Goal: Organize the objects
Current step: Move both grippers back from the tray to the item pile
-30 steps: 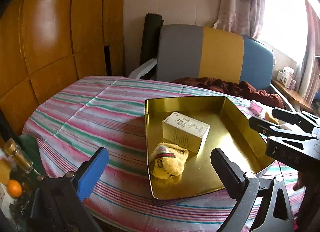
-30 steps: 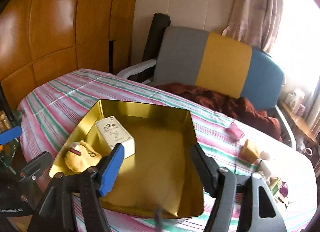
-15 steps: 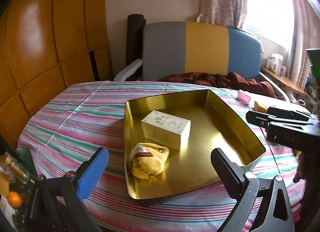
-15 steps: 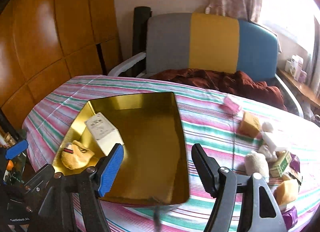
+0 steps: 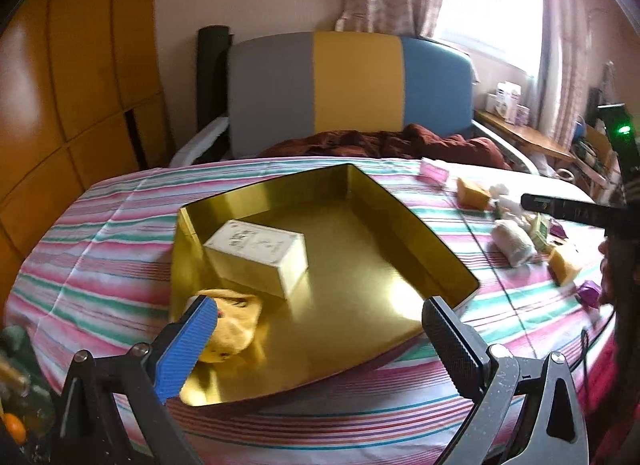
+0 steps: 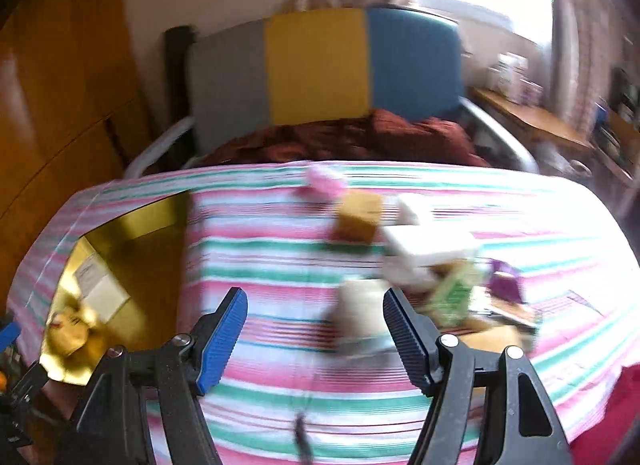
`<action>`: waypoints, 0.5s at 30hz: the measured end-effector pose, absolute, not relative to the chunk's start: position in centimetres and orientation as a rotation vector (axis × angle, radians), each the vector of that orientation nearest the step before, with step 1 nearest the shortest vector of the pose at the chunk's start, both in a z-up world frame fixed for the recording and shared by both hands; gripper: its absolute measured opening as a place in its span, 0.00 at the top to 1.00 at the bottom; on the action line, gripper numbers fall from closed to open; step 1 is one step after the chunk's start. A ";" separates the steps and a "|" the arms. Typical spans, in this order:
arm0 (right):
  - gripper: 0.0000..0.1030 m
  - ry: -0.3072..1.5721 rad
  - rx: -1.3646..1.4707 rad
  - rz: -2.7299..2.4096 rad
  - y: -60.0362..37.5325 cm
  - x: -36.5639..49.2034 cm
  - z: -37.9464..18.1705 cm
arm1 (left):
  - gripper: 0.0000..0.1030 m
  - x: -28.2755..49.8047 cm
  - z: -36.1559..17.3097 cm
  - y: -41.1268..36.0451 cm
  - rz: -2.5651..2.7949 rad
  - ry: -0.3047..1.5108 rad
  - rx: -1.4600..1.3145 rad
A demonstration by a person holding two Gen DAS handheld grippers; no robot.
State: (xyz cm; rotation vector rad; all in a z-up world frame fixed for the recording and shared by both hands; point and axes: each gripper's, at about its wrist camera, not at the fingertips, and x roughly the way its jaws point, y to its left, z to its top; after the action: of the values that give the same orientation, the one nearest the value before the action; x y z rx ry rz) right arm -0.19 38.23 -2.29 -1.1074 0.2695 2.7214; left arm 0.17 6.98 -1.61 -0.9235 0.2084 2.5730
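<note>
left gripper (image 5: 320, 325) jaws wide apart, right gripper (image 6: 316, 321) likewise, both empty

The left wrist view looks from the table's near edge, close over the gold tray (image 5: 420, 233), facing the striped chair (image 5: 352, 85). The right wrist view sits further right, blurred, facing the same chair (image 6: 320, 65) above the loose clutter (image 6: 432, 265). Both share the tray (image 6: 132, 221), the striped cloth (image 5: 112, 233) and the clutter (image 5: 516, 241).

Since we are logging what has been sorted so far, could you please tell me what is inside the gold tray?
Inside the gold tray lie a white box and a yellow plush toy. The left gripper's blue finger covers part of the toy, so anything beneath it stays unseen.
</note>
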 end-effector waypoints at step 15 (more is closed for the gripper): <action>0.30 0.814 -0.975 2.428 52.7 3.7 -4.6 | 0.01 1.0 -1.3 17.8 2.301 0.379 -0.847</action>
State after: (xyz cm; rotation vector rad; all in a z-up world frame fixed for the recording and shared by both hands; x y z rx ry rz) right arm 3.66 52.68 -4.61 -0.9753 0.8139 2.4283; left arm 1.04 17.78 -1.29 -0.8467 0.3787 2.3013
